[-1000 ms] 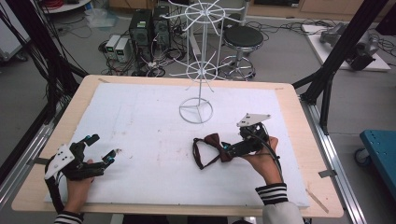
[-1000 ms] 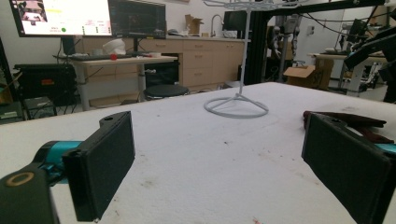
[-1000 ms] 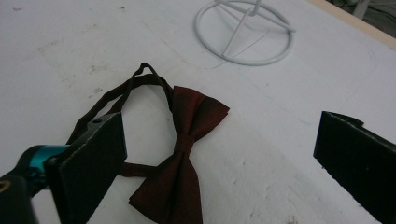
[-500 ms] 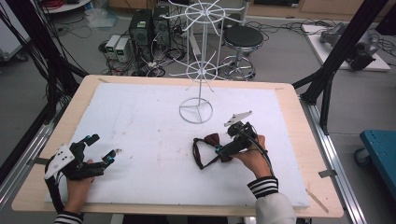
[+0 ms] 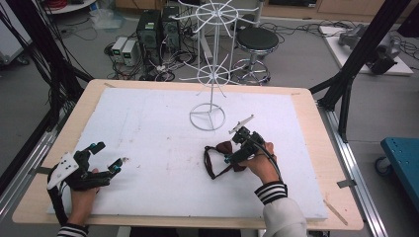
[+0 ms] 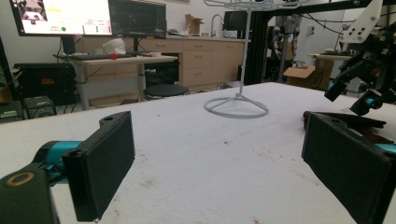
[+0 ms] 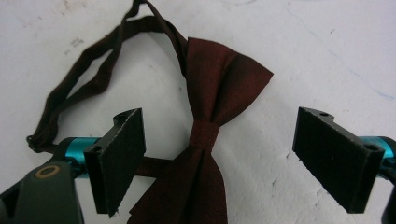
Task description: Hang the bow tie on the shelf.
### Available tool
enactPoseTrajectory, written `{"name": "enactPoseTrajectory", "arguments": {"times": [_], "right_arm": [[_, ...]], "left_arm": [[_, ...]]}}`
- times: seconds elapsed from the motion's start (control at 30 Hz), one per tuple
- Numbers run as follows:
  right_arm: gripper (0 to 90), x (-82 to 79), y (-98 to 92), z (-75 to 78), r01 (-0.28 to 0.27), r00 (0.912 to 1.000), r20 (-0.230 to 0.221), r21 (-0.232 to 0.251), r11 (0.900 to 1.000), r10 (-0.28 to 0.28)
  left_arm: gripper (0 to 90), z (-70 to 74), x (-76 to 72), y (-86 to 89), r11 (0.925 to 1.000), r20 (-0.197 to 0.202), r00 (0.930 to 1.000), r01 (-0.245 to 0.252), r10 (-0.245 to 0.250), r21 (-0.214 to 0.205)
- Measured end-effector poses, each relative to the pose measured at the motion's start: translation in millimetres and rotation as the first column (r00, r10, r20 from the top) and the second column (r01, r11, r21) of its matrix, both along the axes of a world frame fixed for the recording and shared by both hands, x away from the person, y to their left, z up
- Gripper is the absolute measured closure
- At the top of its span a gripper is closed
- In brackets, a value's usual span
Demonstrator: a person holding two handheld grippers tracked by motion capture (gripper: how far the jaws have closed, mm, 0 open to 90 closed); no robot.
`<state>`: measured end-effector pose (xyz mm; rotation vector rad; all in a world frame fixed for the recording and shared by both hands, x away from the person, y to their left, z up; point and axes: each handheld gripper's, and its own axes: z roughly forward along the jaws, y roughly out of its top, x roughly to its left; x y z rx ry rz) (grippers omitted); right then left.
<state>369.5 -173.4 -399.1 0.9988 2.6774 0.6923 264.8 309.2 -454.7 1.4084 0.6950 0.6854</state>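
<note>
White padding is covering the table (image 5: 148, 118), with a wire rack (image 5: 209, 74) standing toward the far side. The right gripper (image 7: 219, 158) is hovering, jaws spread, over a bow tie (image 7: 210, 126) lying flat right of centre; nothing is being gripped yet. The left gripper (image 5: 101, 158) is resting open near the left edge, leaving wide clear room between.

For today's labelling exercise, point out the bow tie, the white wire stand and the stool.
bow tie (image 7: 204, 133), right gripper view, centre knot.
white wire stand (image 5: 207, 119), high view, ring base.
stool (image 5: 254, 38), high view, black seat.
</note>
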Motion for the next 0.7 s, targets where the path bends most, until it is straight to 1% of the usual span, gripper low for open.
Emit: {"name": "enactPoseTrajectory", "arguments": {"times": [0.07,0.1,0.13,0.17,0.2,0.27,0.33,0.37,0.47,0.5,0.67,0.7], "right_arm": [[17.5,0.7,0.5,-0.3,0.002,1.0,-0.005,-0.004,1.0,-0.002],[20.4,1.7,1.7,-0.8,0.005,0.9998,-0.018,-0.011,0.9999,-0.006],[21.0,2.0,2.3,-1.1,0.007,0.9998,-0.021,-0.016,0.9998,-0.007],[22.0,2.5,3.3,-2.0,0.01,0.9994,-0.033,-0.02,0.9998,-0.01],[24.3,2.7,3.8,-2.4,0.011,0.9993,-0.036,-0.025,0.9996,-0.012],[25.1,3.3,4.2,-2.8,0.007,0.9991,-0.042,-0.031,0.9995,-0.009],[30.5,4.1,5.3,-4.0,0.012,0.9982,-0.058,-0.033,0.9994,-0.014],[30.5,4.1,5.3,-4.0,0.012,0.9982,-0.058,-0.033,0.9994,-0.014],[37.6,4.5,5.6,-4.5,0.004,0.998,-0.063,-0.041,0.9991,-0.006],[42.0,4.5,5.6,-4.5,0.002,0.9971,-0.075,-0.041,0.9992,-0.005],[44.3,5.1,5.8,-6.7,0.011,0.9962,-0.086,-0.048,0.9988,-0.016],[45.4,5.9,5.6,-7.5,0.006,0.9961,-0.088,-0.051,0.9987,-0.011]], "left_arm": [[9.9,0.0,0.1,-0.1,1.0,-0.001,1.0,-0.001,0.001,-0.002],[10.0,0.0,0.2,0.0,1.0,-0.003,1.0,0.001,-0.001,-0.002],[10.0,0.1,0.3,0.0,1.0,-0.002,1.0,0.0,0.0,-0.002],[10.0,0.0,0.1,-0.1,1.0,-0.003,1.0,0.0,0.0,-0.002],[10.0,0.0,0.1,-0.1,1.0,-0.003,1.0,0.0,0.0,-0.002],[10.0,0.0,0.2,-0.1,1.0,-0.003,1.0,0.001,-0.001,-0.002],[10.0,0.0,0.3,-0.1,1.0,-0.003,1.0,0.001,-0.001,-0.003],[10.0,0.1,0.3,-0.1,1.0,-0.003,1.0,0.0,0.0,-0.002],[10.0,0.1,0.2,-0.1,1.0,-0.003,1.0,0.0,0.0,-0.001],[10.0,0.1,0.2,-0.1,1.0,-0.003,1.0,0.0,0.0,-0.001],[10.0,0.1,0.2,-0.1,1.0,-0.004,1.0,0.0,0.0,-0.001],[10.0,0.1,0.3,-0.1,1.0,-0.004,1.0,0.0,0.0,-0.002]]}}
